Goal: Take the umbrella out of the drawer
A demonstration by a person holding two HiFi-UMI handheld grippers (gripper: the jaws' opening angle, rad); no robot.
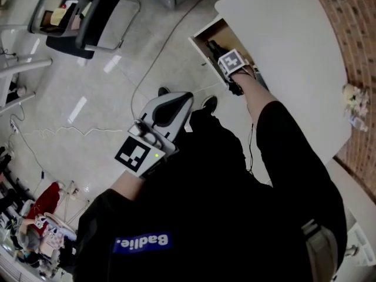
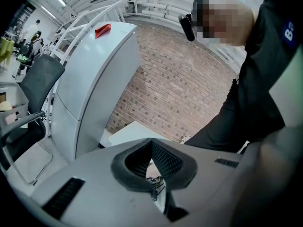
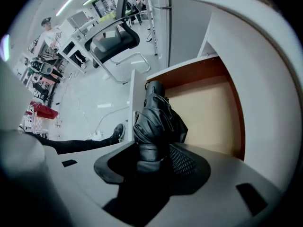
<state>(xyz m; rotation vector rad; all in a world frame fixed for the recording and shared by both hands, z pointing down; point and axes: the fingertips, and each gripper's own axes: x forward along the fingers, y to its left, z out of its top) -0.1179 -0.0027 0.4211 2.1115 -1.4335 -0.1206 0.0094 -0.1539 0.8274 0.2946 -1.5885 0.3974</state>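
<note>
Clamping black umbrella (image 3: 158,119) at open drawer (image 3: 208,112) — right hand-held gripper (image 3: 152,161); left hand-held gripper (image 2: 151,162) closed, empty.

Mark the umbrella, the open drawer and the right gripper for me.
umbrella (image 3: 158,119), right gripper view, on its folded black canopy.
drawer (image 3: 208,112), right gripper view, on its bare tan floor.
right gripper (image 3: 152,159), right gripper view, midway between its fingers, which are shut on the umbrella's near end.
</note>
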